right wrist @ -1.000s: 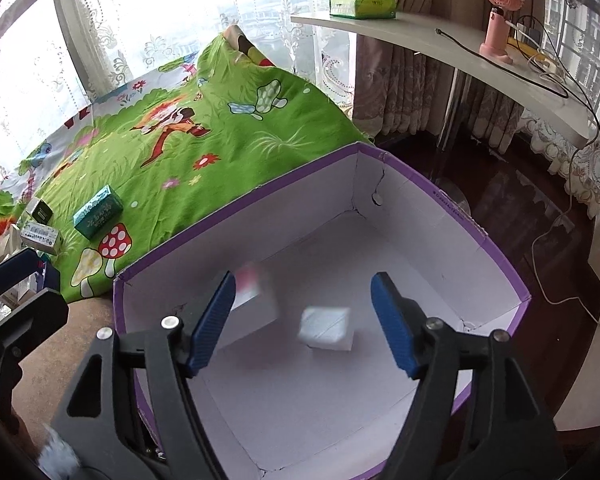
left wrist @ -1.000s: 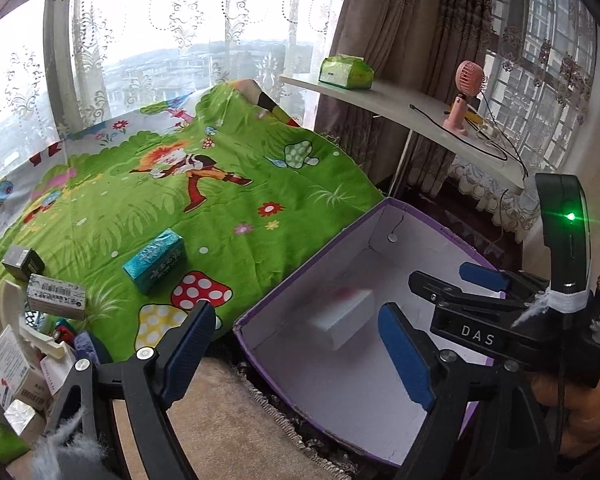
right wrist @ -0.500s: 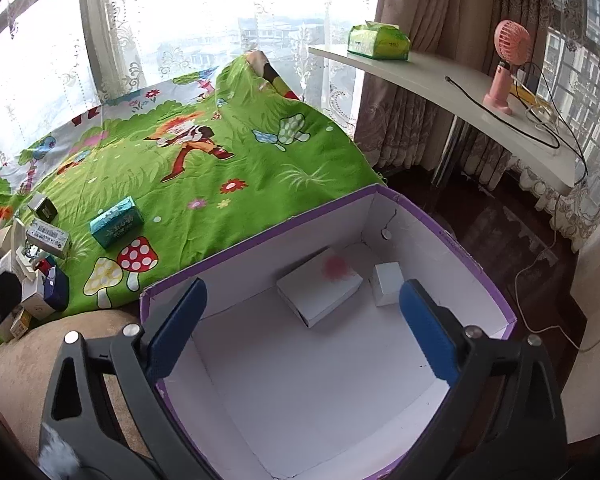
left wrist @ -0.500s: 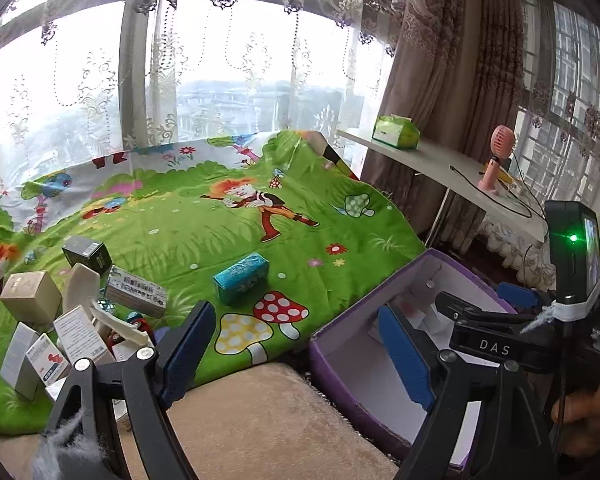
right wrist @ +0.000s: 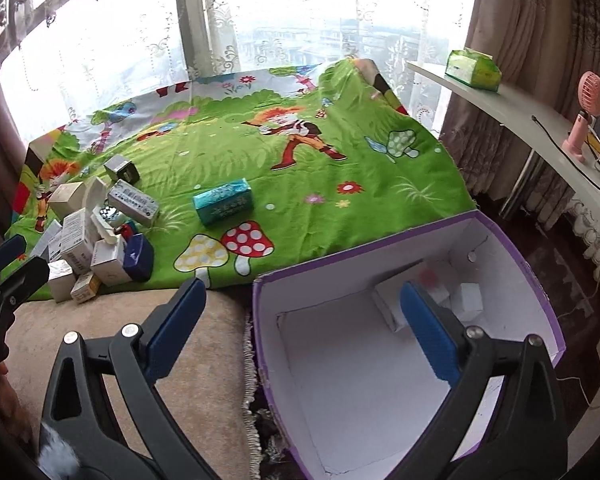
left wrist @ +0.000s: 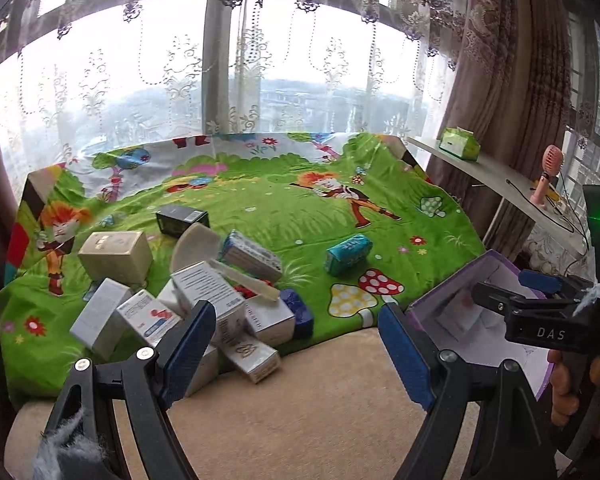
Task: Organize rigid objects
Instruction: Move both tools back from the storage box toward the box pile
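Observation:
A heap of several small cartons (left wrist: 204, 300) lies at the left front of the green cartoon sheet (left wrist: 284, 216). A teal box (left wrist: 348, 254) sits alone near the mushroom print. My left gripper (left wrist: 296, 352) hangs open and empty over the beige cushion, just in front of the heap. My right gripper (right wrist: 302, 326) is open and empty above the near left corner of the purple-edged storage box (right wrist: 380, 248). Two white cartons, a large one (right wrist: 392, 300) and a small one (right wrist: 466, 300), lie inside it. The teal box (right wrist: 224, 201) and the heap (right wrist: 96, 240) also show here.
A beige cushion (left wrist: 320, 400) runs along the sheet's front edge. A white shelf (right wrist: 512, 108) on the right carries a green tissue pack (right wrist: 474, 66), a pink fan (right wrist: 588, 116) and cables. Curtains and windows stand behind, with dark floor (right wrist: 548, 240) beside the box.
Both views have swung left, from the storage box toward the heap. The right jaws have spread wider, and the two white cartons, blurred in mid-fall a second ago, now rest in the box.

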The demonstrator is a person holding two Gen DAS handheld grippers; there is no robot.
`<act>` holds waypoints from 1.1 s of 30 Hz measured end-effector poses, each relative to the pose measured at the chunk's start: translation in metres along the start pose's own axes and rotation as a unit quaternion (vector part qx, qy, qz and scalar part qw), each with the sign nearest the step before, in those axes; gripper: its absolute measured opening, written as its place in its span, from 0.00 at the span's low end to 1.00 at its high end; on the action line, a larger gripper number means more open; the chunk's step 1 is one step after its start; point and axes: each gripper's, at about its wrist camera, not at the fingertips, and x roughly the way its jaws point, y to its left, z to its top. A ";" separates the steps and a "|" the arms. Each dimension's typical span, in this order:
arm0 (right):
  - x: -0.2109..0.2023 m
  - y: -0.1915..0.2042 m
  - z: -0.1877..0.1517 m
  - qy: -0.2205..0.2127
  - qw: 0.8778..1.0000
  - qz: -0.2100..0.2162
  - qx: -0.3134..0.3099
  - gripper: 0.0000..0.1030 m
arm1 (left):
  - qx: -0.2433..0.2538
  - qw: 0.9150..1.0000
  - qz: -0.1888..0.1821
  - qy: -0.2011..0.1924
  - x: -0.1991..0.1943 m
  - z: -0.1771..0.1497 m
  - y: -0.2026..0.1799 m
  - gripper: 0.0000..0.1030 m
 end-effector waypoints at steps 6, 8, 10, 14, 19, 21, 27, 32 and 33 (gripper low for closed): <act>0.007 0.028 -0.002 0.013 0.999 0.042 -0.020 0.96 | -0.040 0.999 0.021 0.010 -0.007 -0.013 0.036 0.82; 0.011 0.037 -0.003 0.023 0.998 0.056 -0.027 0.96 | -0.051 0.998 0.031 0.013 -0.009 -0.019 0.048 0.82; 0.013 0.045 -0.005 0.028 0.997 0.063 -0.033 0.96 | -0.063 0.997 0.037 0.017 -0.010 -0.023 0.058 0.82; 0.018 0.057 -0.005 0.038 0.996 0.076 -0.042 0.96 | -0.085 0.995 0.050 0.023 -0.013 -0.029 0.078 0.82; 0.022 0.076 -0.006 0.044 0.994 0.088 -0.056 0.96 | -0.098 0.993 0.060 0.027 -0.012 -0.030 0.097 0.82; 0.023 0.085 -0.007 0.046 0.992 0.096 -0.065 0.96 | -0.103 0.992 0.061 0.029 -0.012 -0.030 0.104 0.82; 0.028 0.113 -0.002 0.050 0.987 0.121 -0.091 0.90 | -0.110 0.990 0.078 0.041 -0.006 -0.029 0.128 0.82; 0.034 0.137 0.006 0.051 0.983 0.141 -0.107 0.88 | -0.104 0.989 0.090 0.059 0.004 -0.026 0.146 0.82; 0.036 0.141 0.008 0.052 0.982 0.143 -0.110 0.87 | -0.104 0.988 0.096 0.065 0.007 -0.026 0.151 0.82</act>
